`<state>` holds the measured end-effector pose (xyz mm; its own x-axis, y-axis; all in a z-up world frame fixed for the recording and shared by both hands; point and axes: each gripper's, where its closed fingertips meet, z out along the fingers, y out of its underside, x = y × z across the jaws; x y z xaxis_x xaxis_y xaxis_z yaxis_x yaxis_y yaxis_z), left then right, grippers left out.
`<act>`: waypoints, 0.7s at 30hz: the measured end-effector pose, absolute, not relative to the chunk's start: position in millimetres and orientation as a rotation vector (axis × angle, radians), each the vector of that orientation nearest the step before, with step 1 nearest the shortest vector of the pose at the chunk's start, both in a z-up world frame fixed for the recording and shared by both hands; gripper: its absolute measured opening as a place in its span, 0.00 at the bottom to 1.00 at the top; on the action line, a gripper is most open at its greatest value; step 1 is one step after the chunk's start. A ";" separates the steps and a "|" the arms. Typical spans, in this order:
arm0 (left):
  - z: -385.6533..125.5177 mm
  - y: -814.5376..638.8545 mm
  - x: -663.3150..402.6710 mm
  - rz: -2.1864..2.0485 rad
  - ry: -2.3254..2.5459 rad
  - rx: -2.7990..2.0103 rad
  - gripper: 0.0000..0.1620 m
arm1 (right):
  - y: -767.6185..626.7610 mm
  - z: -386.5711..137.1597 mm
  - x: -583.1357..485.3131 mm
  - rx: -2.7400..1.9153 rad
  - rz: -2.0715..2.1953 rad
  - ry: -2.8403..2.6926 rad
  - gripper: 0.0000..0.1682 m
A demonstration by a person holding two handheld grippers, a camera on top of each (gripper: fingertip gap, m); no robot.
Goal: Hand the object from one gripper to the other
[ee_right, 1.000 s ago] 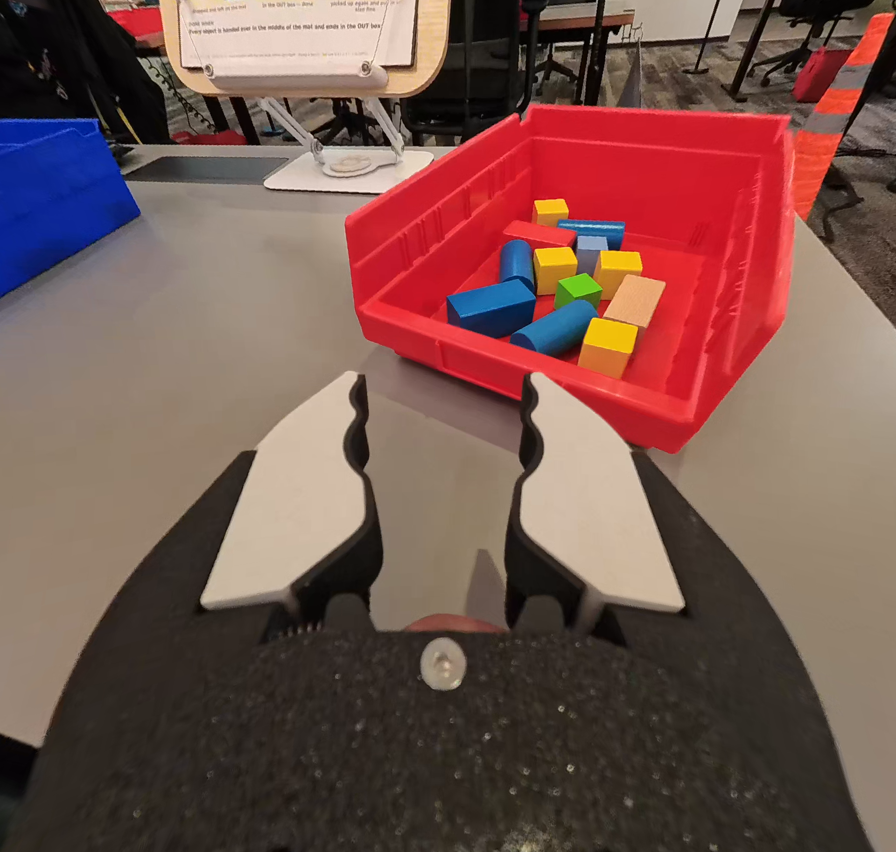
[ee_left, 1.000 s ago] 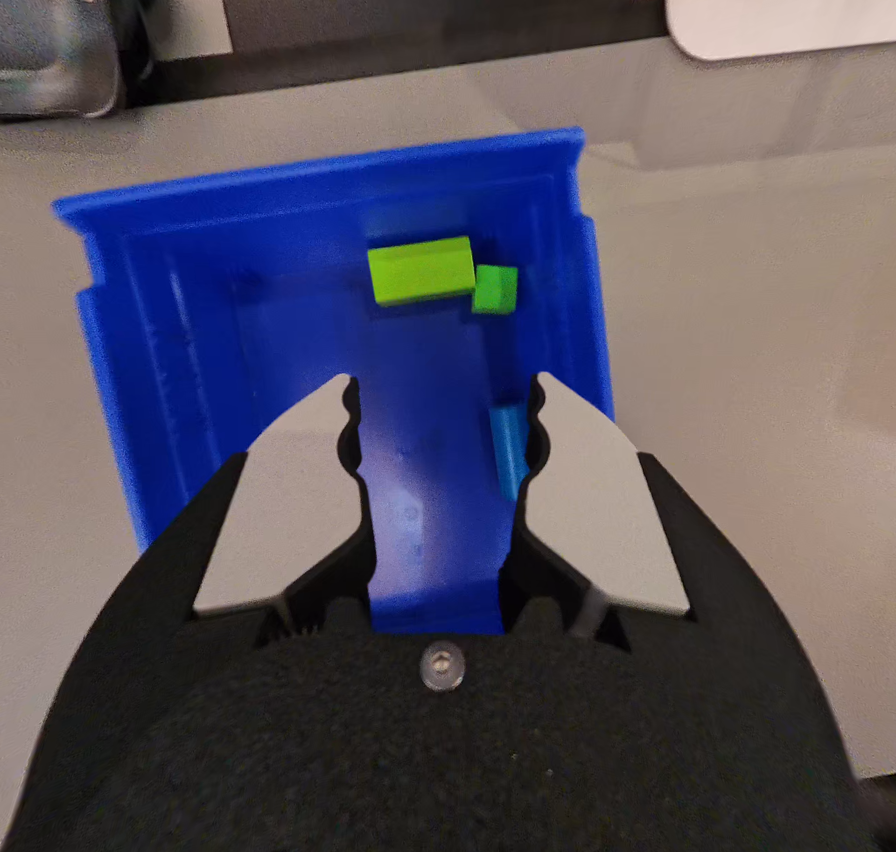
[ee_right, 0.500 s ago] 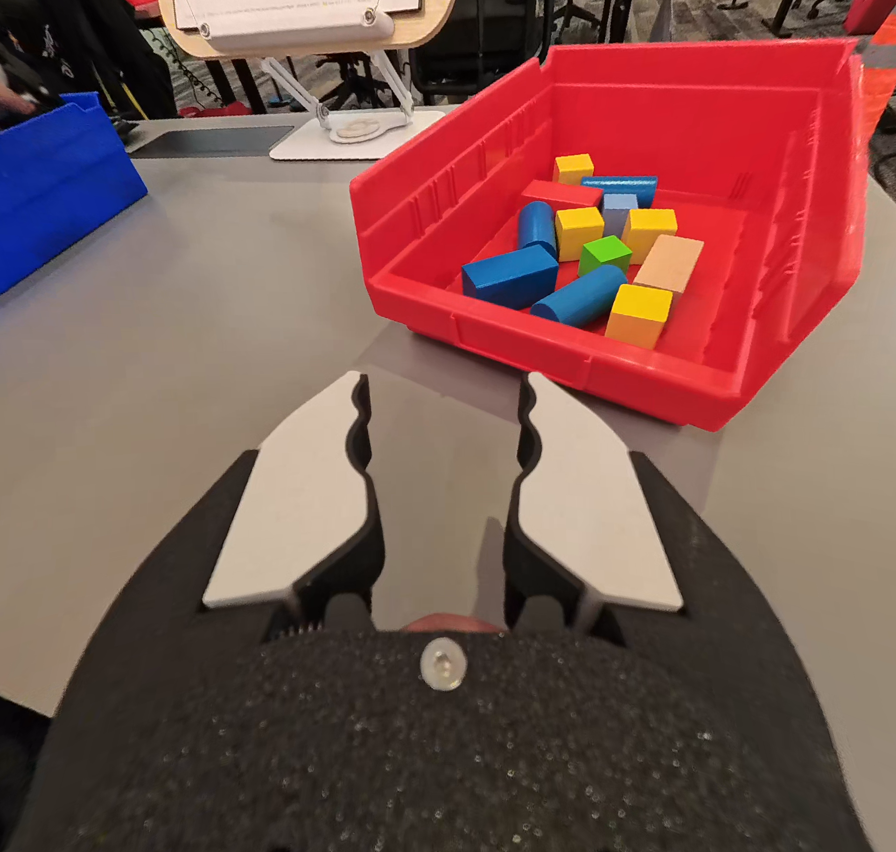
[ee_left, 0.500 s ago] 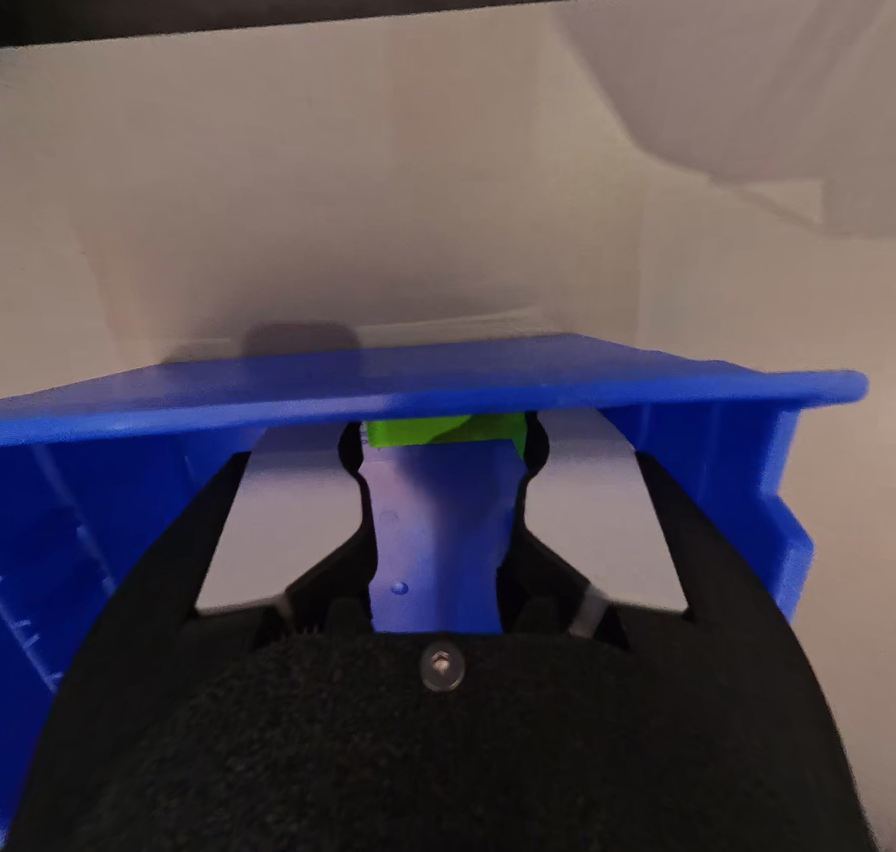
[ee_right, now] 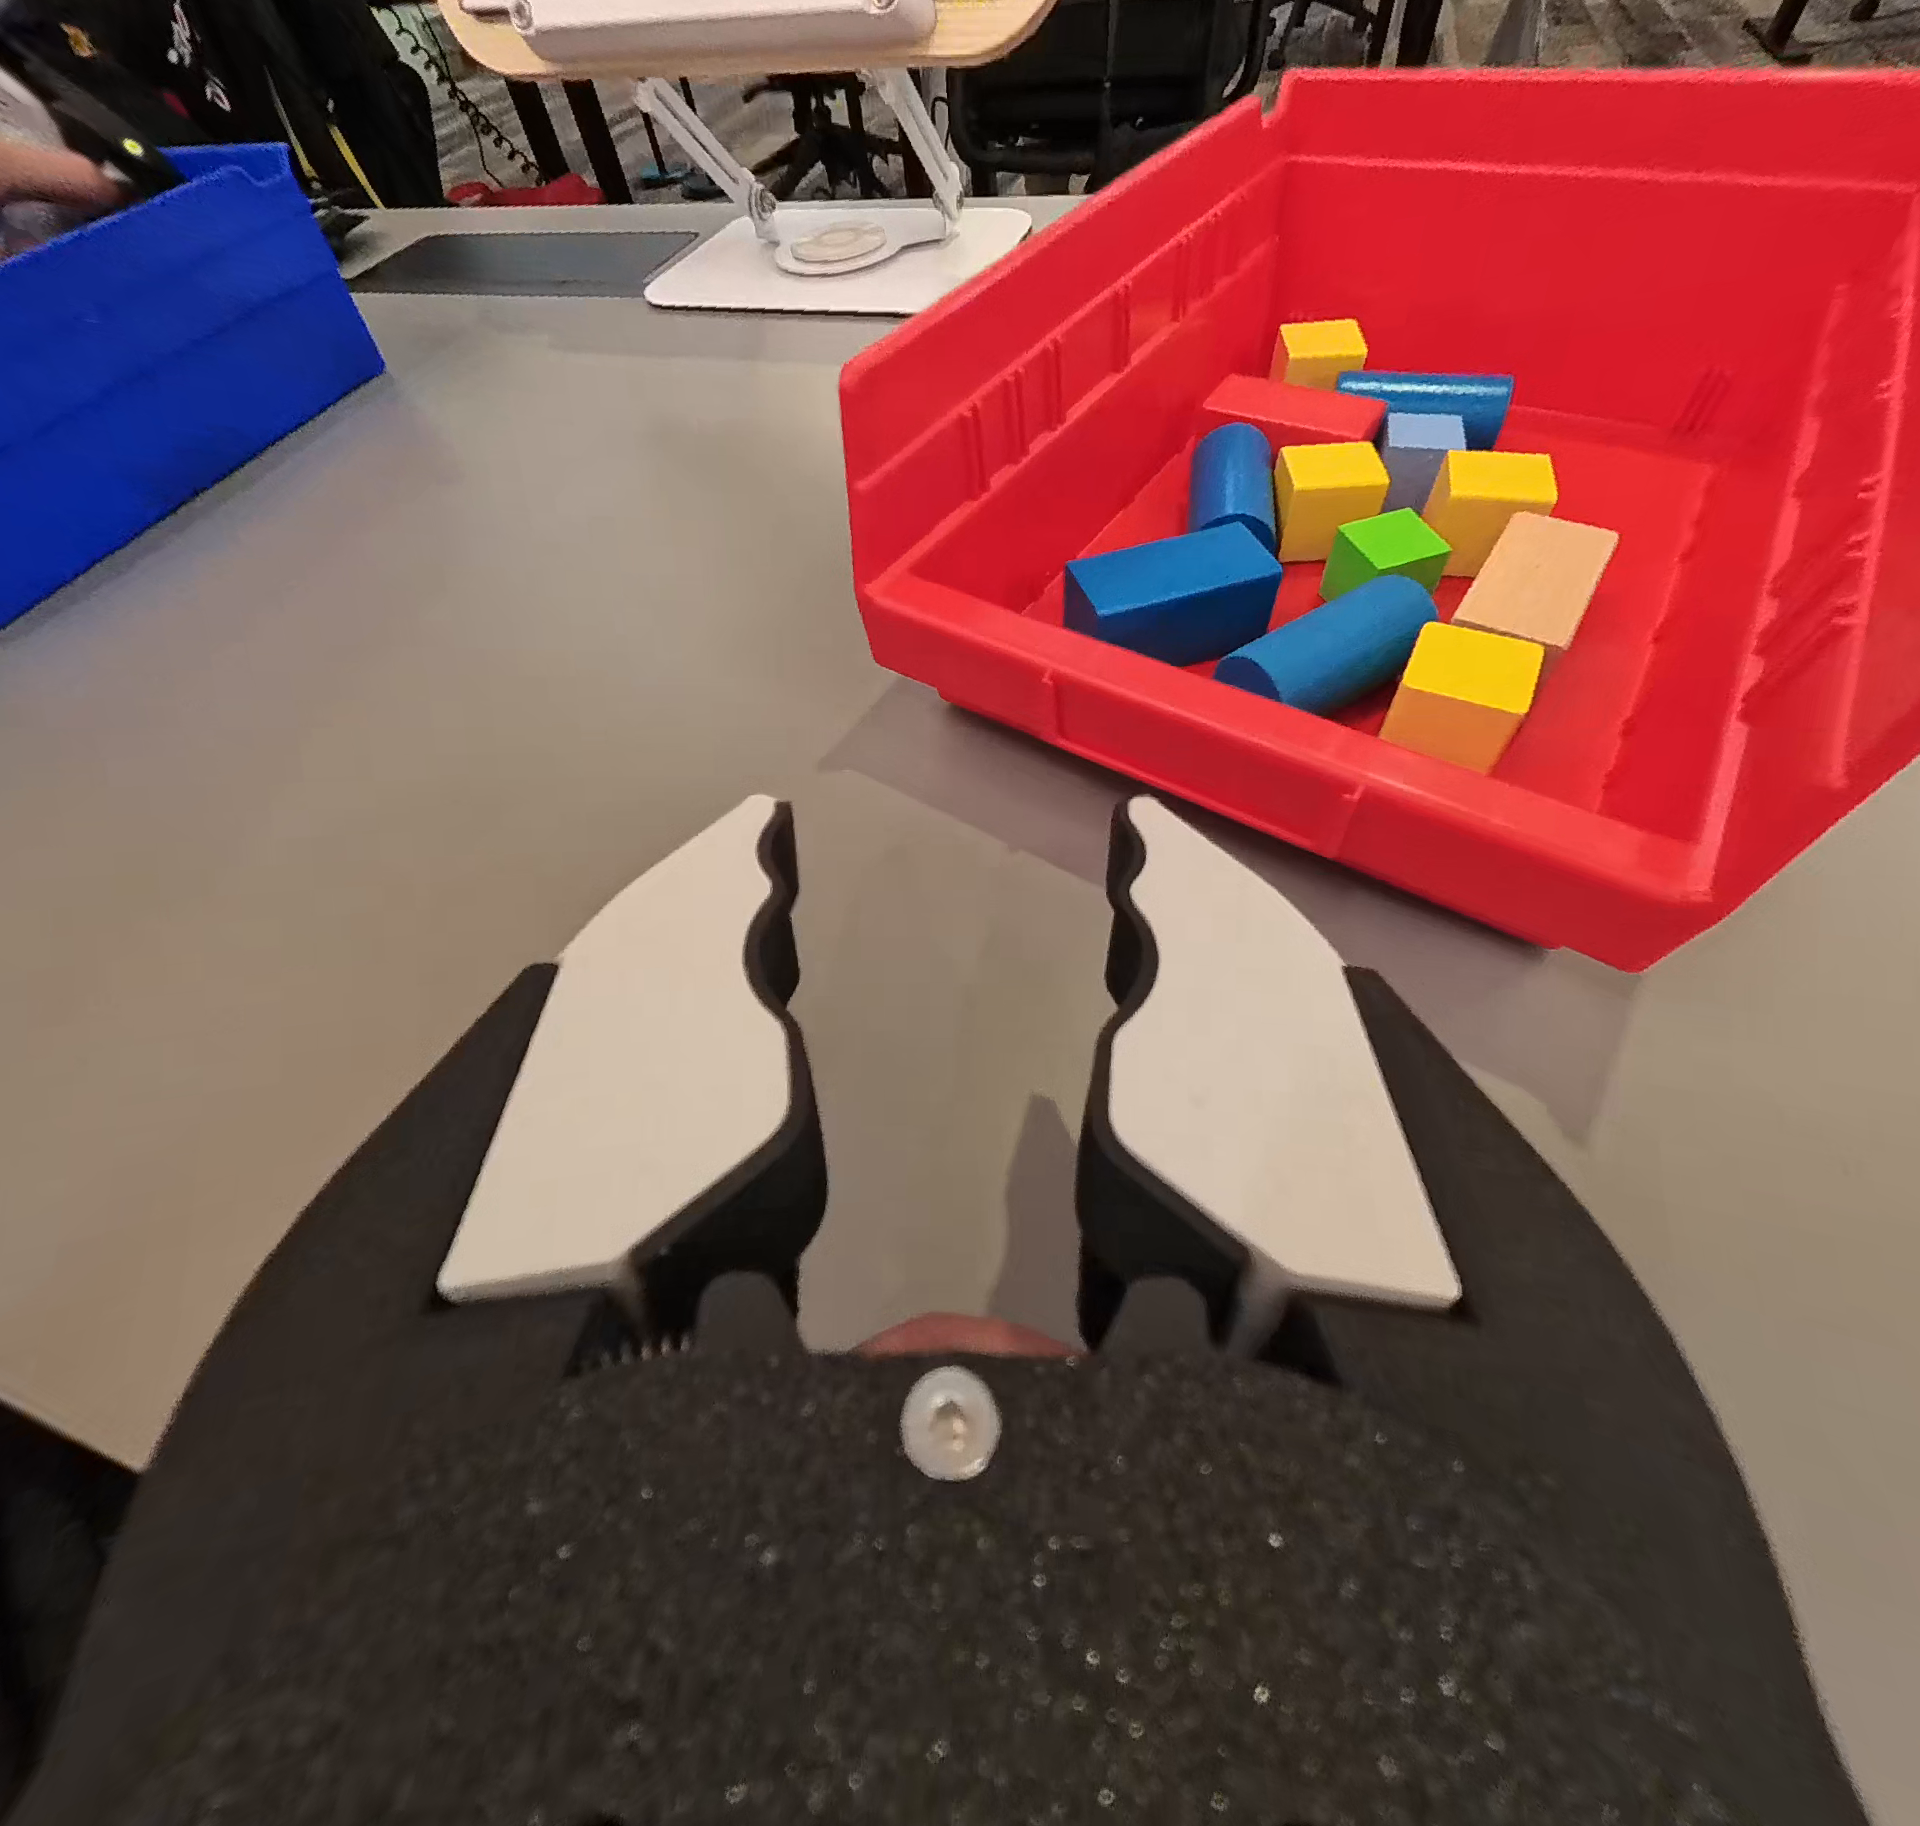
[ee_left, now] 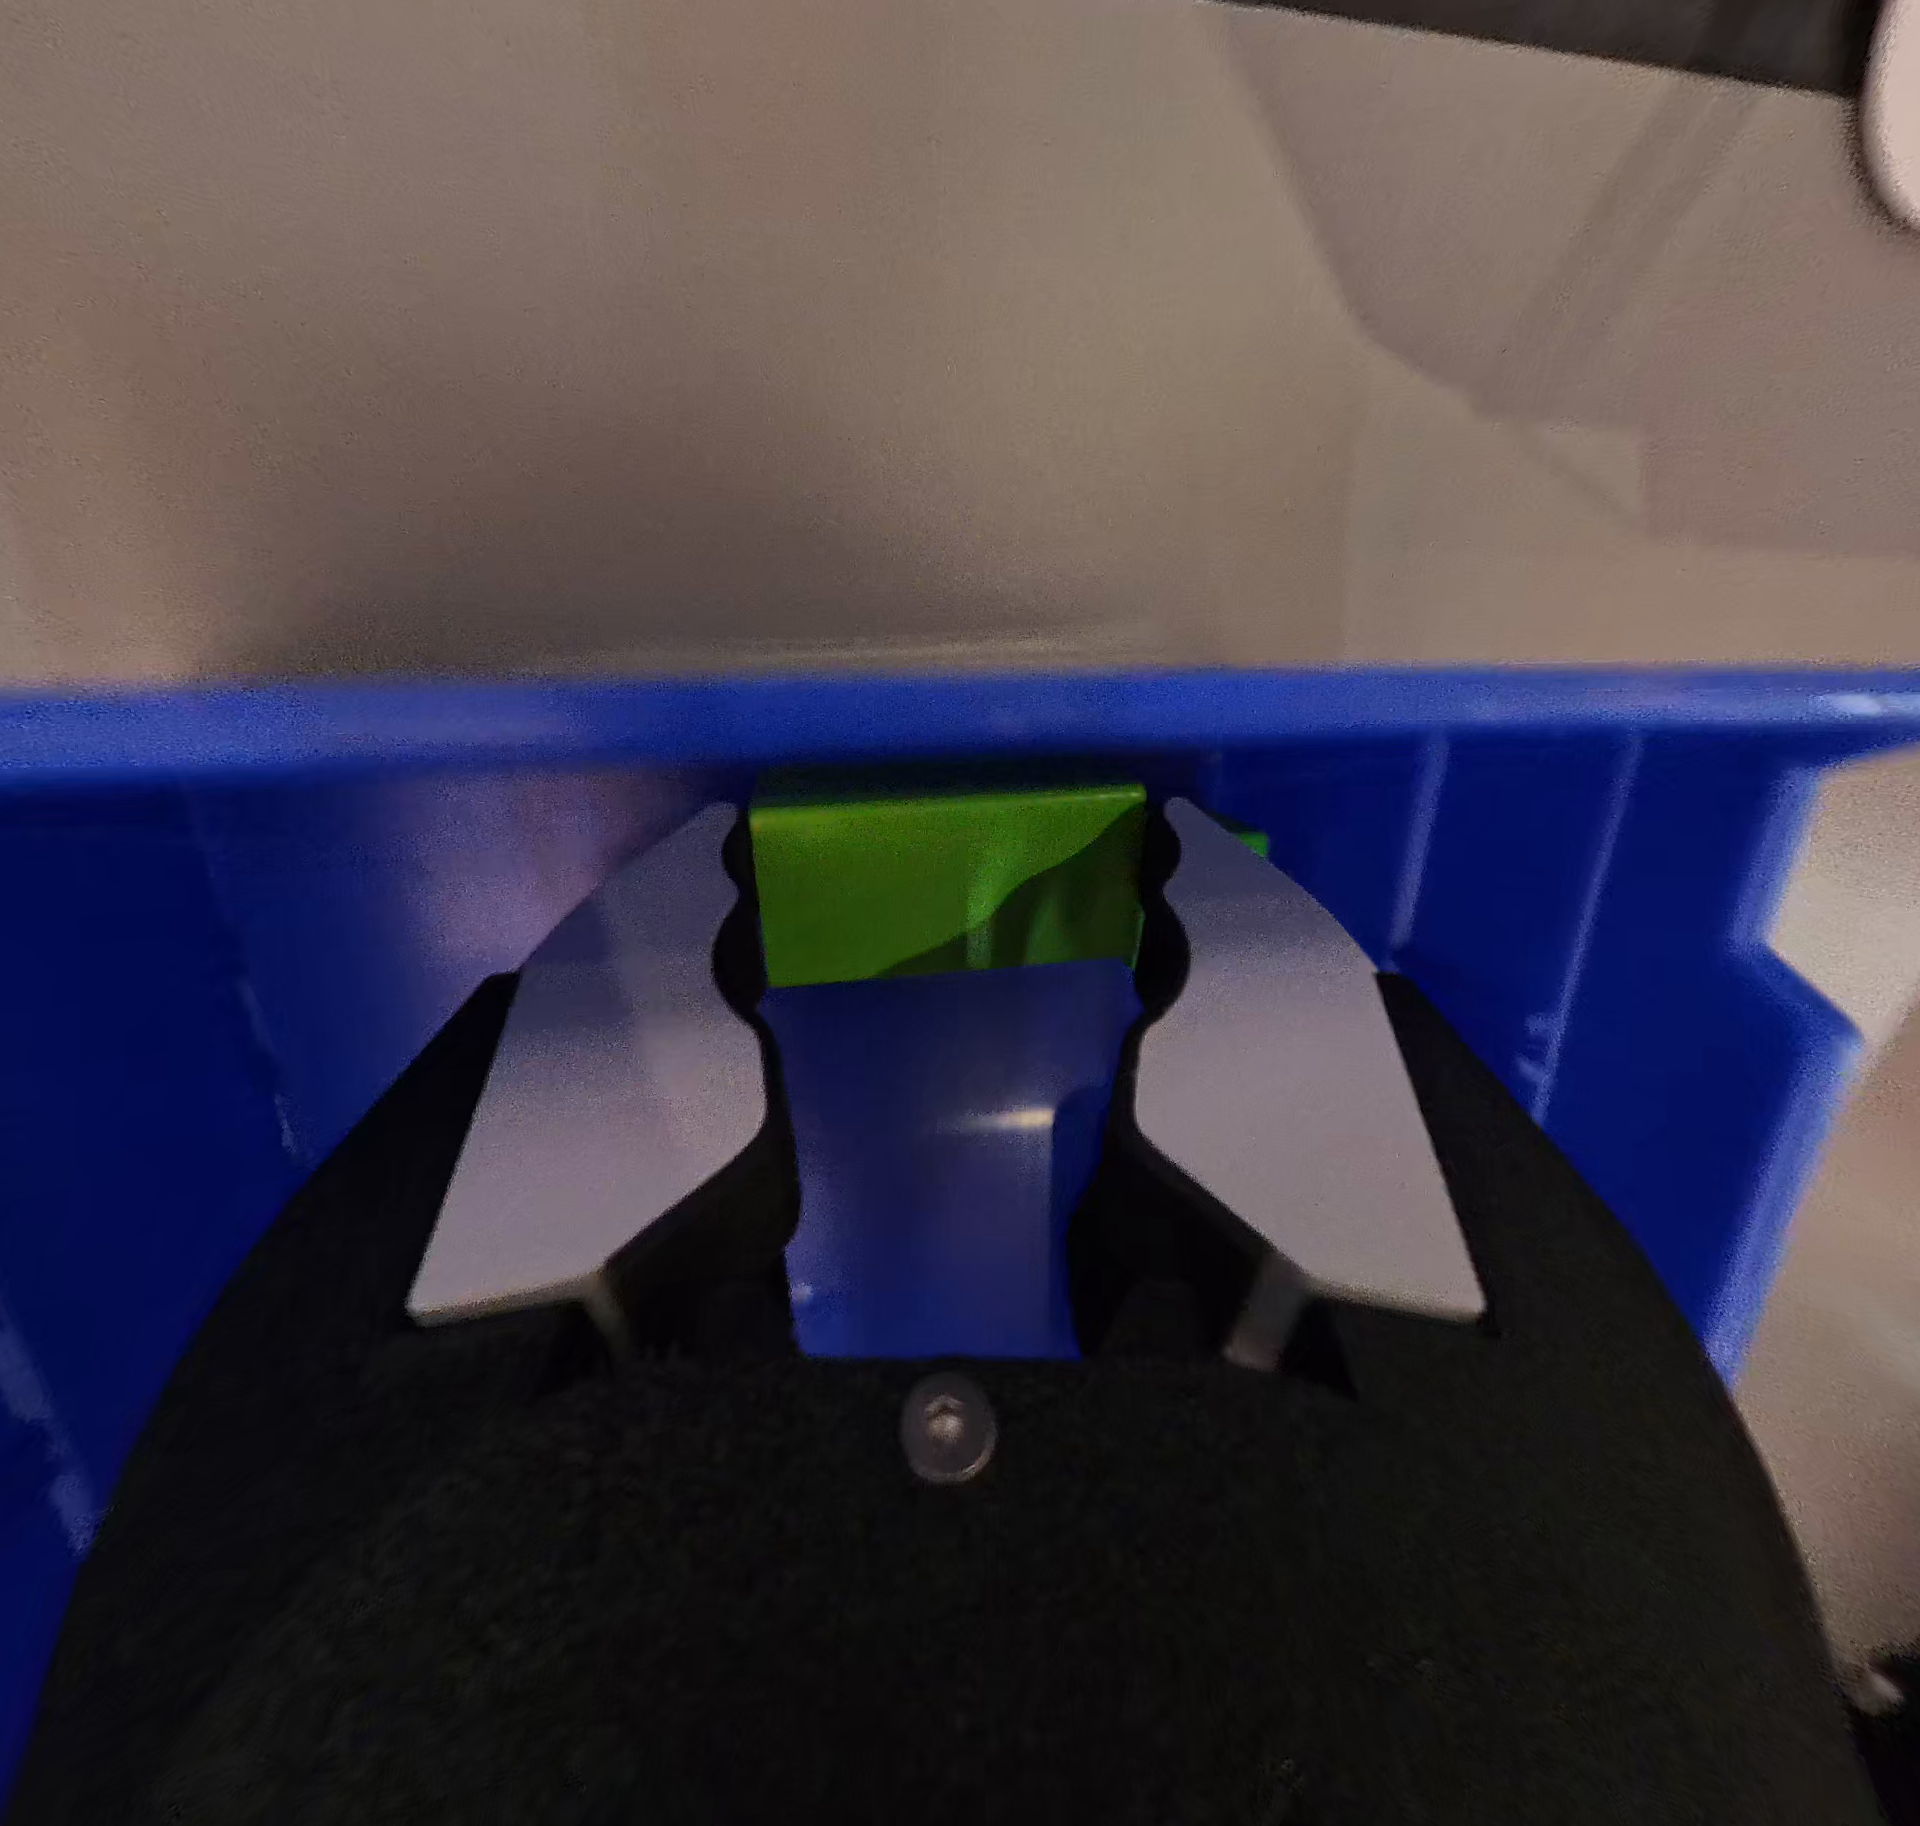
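In the left wrist view my left gripper [ee_left: 945,841] is down inside the blue bin [ee_left: 416,727], near its far wall. Its jaws are open, and a bright green rectangular block [ee_left: 883,883] lies between the fingertips, which stand close on either side of it. A second green block [ee_left: 1255,844] peeks out behind the right finger. In the right wrist view my right gripper [ee_right: 945,841] is open and empty, held above the grey table [ee_right: 520,633]. The blue bin also shows in the right wrist view [ee_right: 156,342], at the far left.
A red bin [ee_right: 1247,768] stands ahead and to the right of my right gripper, with several blue, yellow, green, red and plain wooden blocks in it. A board on a white stand [ee_right: 831,259] is at the table's back. A hand and a black device [ee_right: 94,155] show above the blue bin.
My left gripper has gone down into the blue bin and forward until the green block is between its fingertips. My right gripper has moved slightly closer to the red bin and stays open.
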<state>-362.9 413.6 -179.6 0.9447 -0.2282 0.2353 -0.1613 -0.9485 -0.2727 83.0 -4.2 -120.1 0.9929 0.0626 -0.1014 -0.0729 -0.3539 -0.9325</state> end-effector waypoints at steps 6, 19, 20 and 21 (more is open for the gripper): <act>-110.0 377.8 -370.3 -1.010 0.153 -2.581 0.43 | -9.0 -117.4 84.8 -1.918 0.115 -0.003 0.34; 15.3 183.8 -213.5 -2.132 0.270 -1.901 0.43 | 83.8 -20.9 -76.4 -1.627 0.482 -0.803 0.37; 16.9 168.1 -194.4 -2.224 0.258 -1.873 0.43 | 90.0 -12.9 -92.7 -1.585 0.521 -0.866 0.37; 17.6 156.1 -177.5 -2.303 0.235 -1.857 0.43 | 95.8 -7.3 -107.0 -1.549 0.557 -0.913 0.37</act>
